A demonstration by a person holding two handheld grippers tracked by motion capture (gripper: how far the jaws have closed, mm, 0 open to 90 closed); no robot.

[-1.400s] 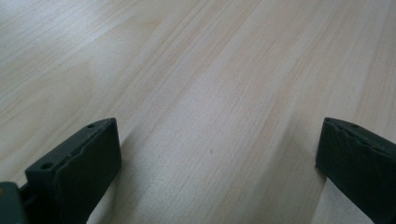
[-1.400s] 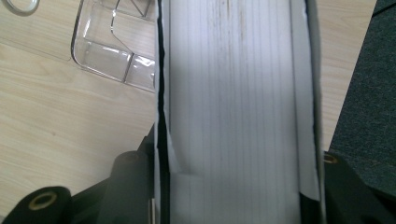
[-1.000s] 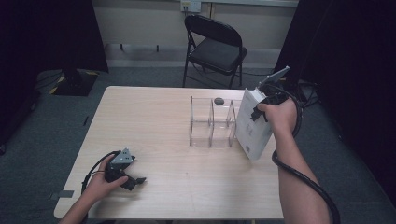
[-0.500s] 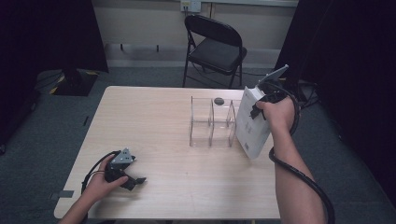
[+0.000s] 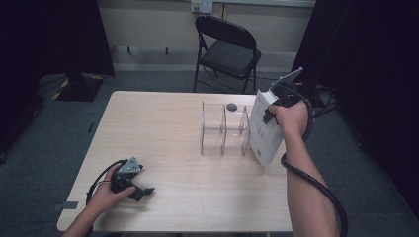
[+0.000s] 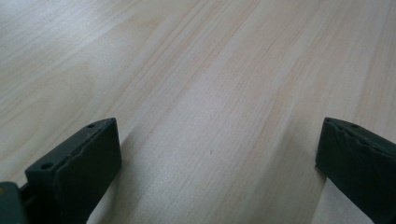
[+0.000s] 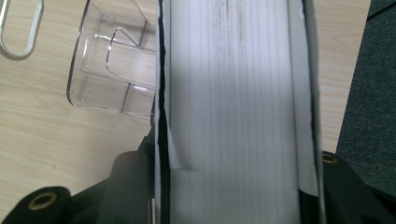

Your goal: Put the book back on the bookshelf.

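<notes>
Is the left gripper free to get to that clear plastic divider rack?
Probably yes: the left gripper is open and holds nothing, and bare wooden table lies between it and the clear plastic divider rack, though it would mean a long stretch.

Black two-jaw tools; left tool point(image 5: 141, 191) with grey triangular plate; black cables; forearms unsleeved.

The right tool point(image 5: 276, 106) grips a white upright book point(image 5: 264, 129), tilted, just right of a clear plastic divided rack point(image 5: 225, 129) on the pale wooden tabletop point(image 5: 168, 133). Well apart, the left tool point(image 5: 136, 186) rests there. Beyond stands a black folding chair point(image 5: 228, 49).
</notes>
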